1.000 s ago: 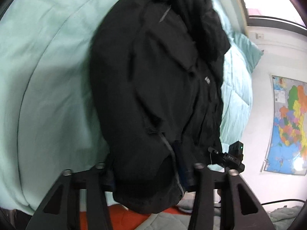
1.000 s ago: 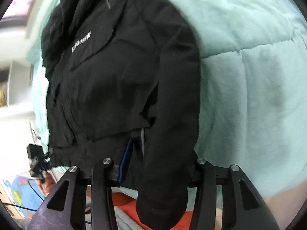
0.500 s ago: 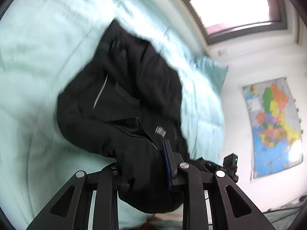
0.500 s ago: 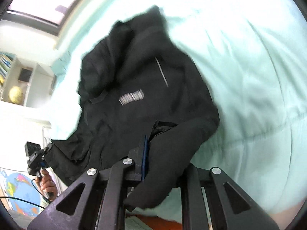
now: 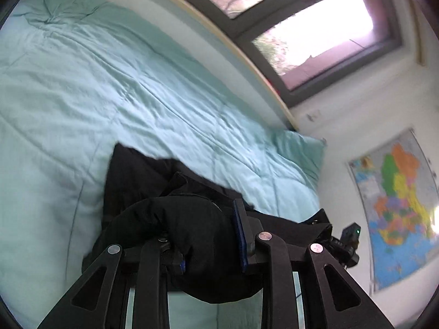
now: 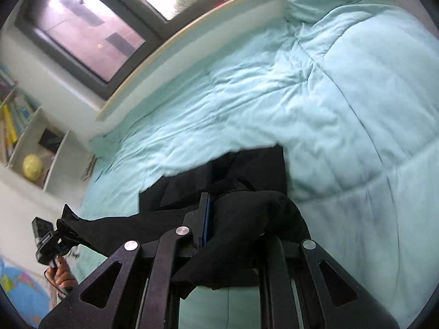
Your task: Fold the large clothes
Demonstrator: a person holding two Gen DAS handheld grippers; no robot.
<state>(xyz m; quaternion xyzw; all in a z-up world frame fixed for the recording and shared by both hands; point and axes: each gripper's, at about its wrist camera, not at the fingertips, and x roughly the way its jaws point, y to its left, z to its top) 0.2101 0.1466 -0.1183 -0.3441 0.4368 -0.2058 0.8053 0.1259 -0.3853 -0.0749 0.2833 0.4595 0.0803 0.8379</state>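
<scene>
Black fabric fills the lower middle of the left wrist view: the jacket [image 5: 192,233] is bunched between the fingers of the left gripper [image 5: 208,249], which is clamped on a thick roll of it. A second ago the jacket lay spread long across the quilt [image 5: 137,96], reaching toward the top of the frame; half a second ago it was already drawn shorter. Now only a short dark band shows at centre, and the camera has tipped up to take in the window [image 5: 315,35] at upper right and the map [image 5: 397,205] at right. That suggests the held end has been lifted and carried over the body, a fold across the length. The visible band runs from left of centre down to the lower right, where the other gripper's end shows.

From the right wrist view, the right gripper [image 6: 236,235] is likewise closed on a thick sleeve-like roll of the jacket [image 6: 247,219] at lower centre. The cloth stretches toward the lower left, taut to the left gripper [image 6: 52,238], so its long axis now lies between the two tools. Pale quilt [image 6: 301,96] covers the frame's upper right; shelves [image 6: 35,148] sit at left. The fold seems mid-way, the edge not yet laid down.
</scene>
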